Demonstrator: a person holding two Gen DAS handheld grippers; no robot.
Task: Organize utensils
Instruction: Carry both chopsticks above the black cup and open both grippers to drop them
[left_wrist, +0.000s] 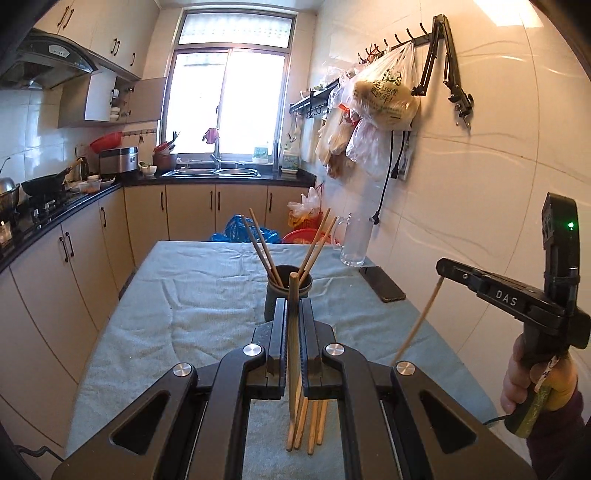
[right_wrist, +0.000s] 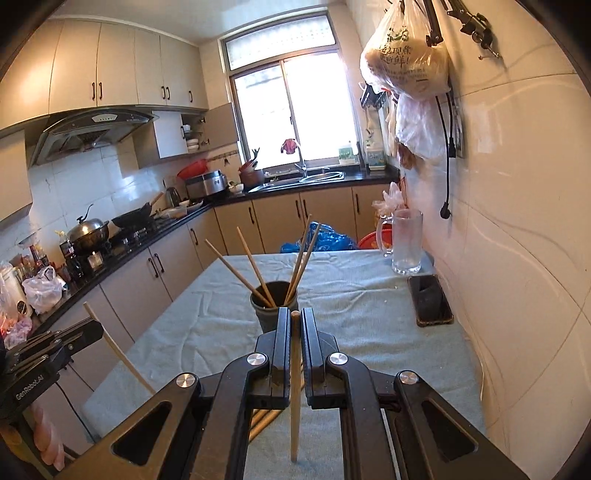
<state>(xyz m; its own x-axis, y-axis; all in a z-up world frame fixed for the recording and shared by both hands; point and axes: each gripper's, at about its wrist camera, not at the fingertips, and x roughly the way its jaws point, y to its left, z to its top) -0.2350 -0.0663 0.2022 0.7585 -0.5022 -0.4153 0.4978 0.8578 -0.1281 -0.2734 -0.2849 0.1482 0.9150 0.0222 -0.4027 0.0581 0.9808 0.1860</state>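
A dark cup (left_wrist: 286, 299) stands mid-table with several wooden chopsticks (left_wrist: 258, 243) leaning in it; it also shows in the right wrist view (right_wrist: 273, 306). My left gripper (left_wrist: 293, 310) is shut on one upright chopstick (left_wrist: 293, 350), just in front of the cup. Several loose chopsticks (left_wrist: 314, 424) lie on the cloth below it. My right gripper (right_wrist: 294, 317) is shut on another upright chopstick (right_wrist: 295, 387), also just short of the cup. Each gripper shows in the other's view, the right (left_wrist: 443, 267) and the left (right_wrist: 98, 326).
The table carries a pale blue-green cloth (left_wrist: 192, 295). A glass mug (left_wrist: 356, 240) and a black phone (left_wrist: 382, 283) sit near the right wall. Kitchen counters with a stove run along the left. Bags hang on the wall at right.
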